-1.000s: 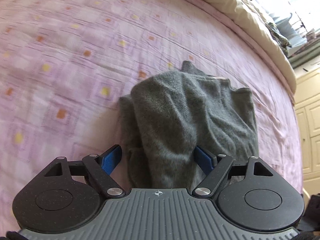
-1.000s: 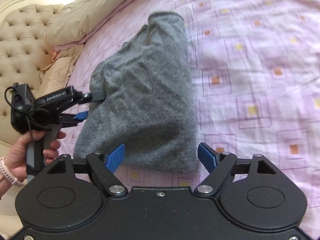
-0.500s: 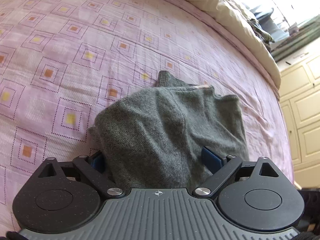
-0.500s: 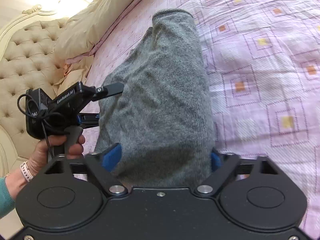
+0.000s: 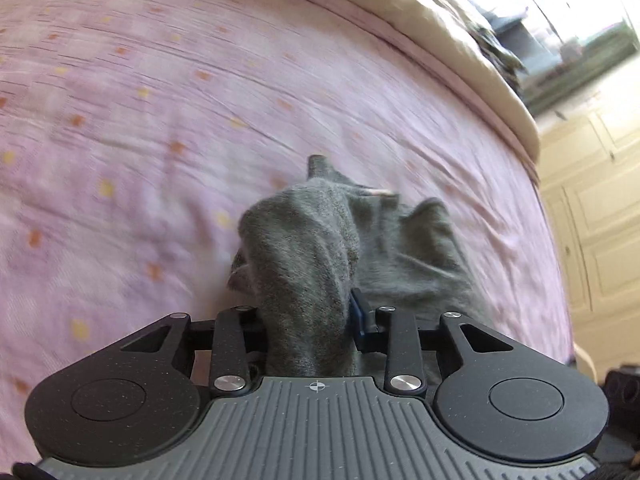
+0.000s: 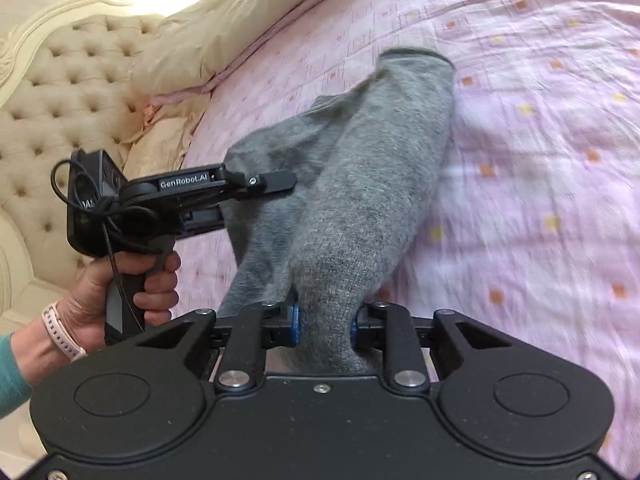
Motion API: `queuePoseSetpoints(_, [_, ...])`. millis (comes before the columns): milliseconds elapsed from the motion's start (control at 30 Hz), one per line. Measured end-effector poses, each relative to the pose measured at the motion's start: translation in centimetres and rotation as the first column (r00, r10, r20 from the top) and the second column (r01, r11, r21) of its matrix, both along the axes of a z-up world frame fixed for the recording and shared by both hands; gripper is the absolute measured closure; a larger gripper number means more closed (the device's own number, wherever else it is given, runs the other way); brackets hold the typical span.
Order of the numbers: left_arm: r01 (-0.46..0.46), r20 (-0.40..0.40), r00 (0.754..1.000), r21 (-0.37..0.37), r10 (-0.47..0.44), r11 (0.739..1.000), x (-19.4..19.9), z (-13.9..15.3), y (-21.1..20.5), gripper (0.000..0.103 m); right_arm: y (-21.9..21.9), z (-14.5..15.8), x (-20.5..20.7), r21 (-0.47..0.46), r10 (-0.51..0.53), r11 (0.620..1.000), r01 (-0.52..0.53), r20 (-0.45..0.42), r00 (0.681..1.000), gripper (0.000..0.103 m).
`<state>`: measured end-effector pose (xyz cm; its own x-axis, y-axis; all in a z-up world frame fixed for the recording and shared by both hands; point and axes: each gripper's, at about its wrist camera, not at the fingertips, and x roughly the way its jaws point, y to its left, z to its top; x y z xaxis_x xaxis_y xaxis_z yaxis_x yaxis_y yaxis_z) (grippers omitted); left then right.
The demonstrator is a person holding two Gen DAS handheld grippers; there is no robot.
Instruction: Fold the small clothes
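A small grey knit garment is lifted at its near edge off the pink patterned bedsheet, and its far end still rests on the sheet. My left gripper is shut on a bunched corner of it, with one blue pad showing. In the right wrist view the garment drapes away from my right gripper, which is shut on another bunched fold. The left gripper shows there too, held by a hand, biting the garment's left edge.
A cream tufted headboard and beige pillows border the bed on the left of the right wrist view. A beige blanket edge and cream cupboard doors lie beyond the sheet in the left wrist view.
Both grippers went from open around the garment's near edge to shut on it. The pinched edge has risen off the sheet, bunching the cloth.
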<state>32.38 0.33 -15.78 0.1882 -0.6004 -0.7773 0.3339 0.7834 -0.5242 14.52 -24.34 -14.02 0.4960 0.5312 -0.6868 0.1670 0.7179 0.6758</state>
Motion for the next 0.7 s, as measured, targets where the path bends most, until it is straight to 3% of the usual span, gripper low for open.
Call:
queuePoseSetpoints(267, [0.138,-0.032,0.990,-0.008,-0.138,0.990,-9.0,0.3,-4.1,0.070,-3.5,1.2,-9.1,-0.040,0.010,0.999,-0.014,-0.097,0.995,0.071])
queuePoseSetpoints(367, [0.138,0.000,0.990,0.103,-0.139,0.985,-10.3,-1.2,-5.0,0.070,-4.8,0.3,-11.5,-0.132,-0.024,0.991,0.001,-0.174,0.984,0.063])
queuePoseSetpoints(467, [0.100,0.032,0.994,0.190,-0.108,0.977,-9.5,-2.8,-4.8,0.059,-5.2,-0.9,-12.7,-0.292,-0.059,0.956,-0.022,-0.265,0.962,0.063])
queuePoseSetpoints(533, [0.086,0.057,0.993,0.200,-0.100,0.976,-8.8,-2.8,-4.9,0.057,-5.7,-0.8,-13.4,-0.296,-0.080,0.955,0.003,-0.250,0.965,0.062])
queuePoseSetpoints(700, [0.074,0.115,0.987,0.292,-0.112,0.954,-7.5,-2.1,-5.9,0.049,-5.6,1.2,-14.5,-0.309,-0.029,0.951,-0.011,-0.125,0.992,0.046])
